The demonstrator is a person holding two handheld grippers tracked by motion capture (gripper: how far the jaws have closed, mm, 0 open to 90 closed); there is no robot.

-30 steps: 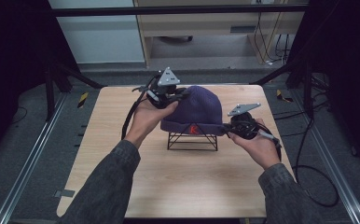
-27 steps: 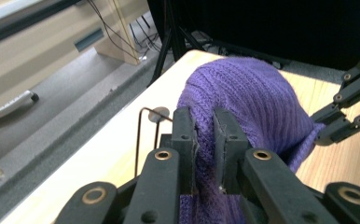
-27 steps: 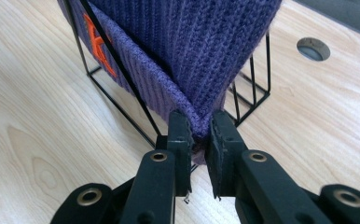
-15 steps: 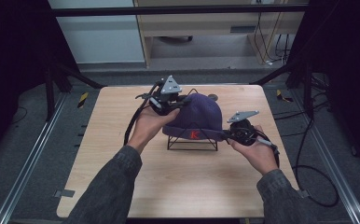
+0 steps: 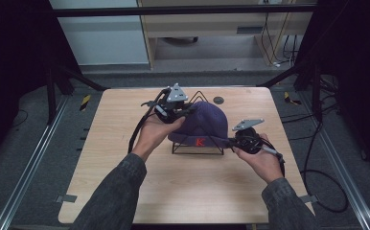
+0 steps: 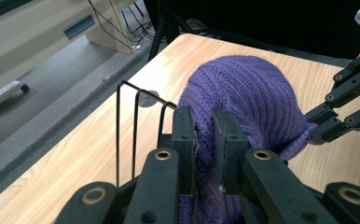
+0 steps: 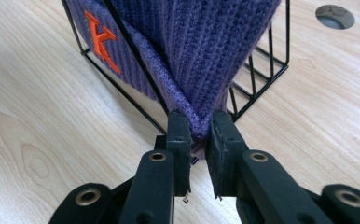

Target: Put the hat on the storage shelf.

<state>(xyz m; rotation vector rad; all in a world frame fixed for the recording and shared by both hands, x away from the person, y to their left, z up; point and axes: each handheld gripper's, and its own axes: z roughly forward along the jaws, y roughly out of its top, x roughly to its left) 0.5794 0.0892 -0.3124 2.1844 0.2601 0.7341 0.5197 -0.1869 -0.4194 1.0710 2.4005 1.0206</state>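
— On the table (image 5: 125,191), mid-board: what is there?
— A purple knit beanie (image 5: 204,124), draped over a black wire rack (image 5: 197,148).
— Tongs?
— Left gripper (image 6: 205,135) is clamped on the beanie's knit at one side; right gripper (image 7: 198,135) pinches its cuff edge opposite, beside the orange K (image 7: 101,39).

This looks like a lab or recording room, not a home. A pale wooden tabletop (image 5: 125,191) stands on grey carpet inside a black metal frame (image 5: 183,10), with rails (image 5: 25,177) along the floor, loose cables (image 5: 317,177) trailing beside it, black curtains (image 5: 10,57) at the sides and a plain workbench (image 5: 212,19) behind.
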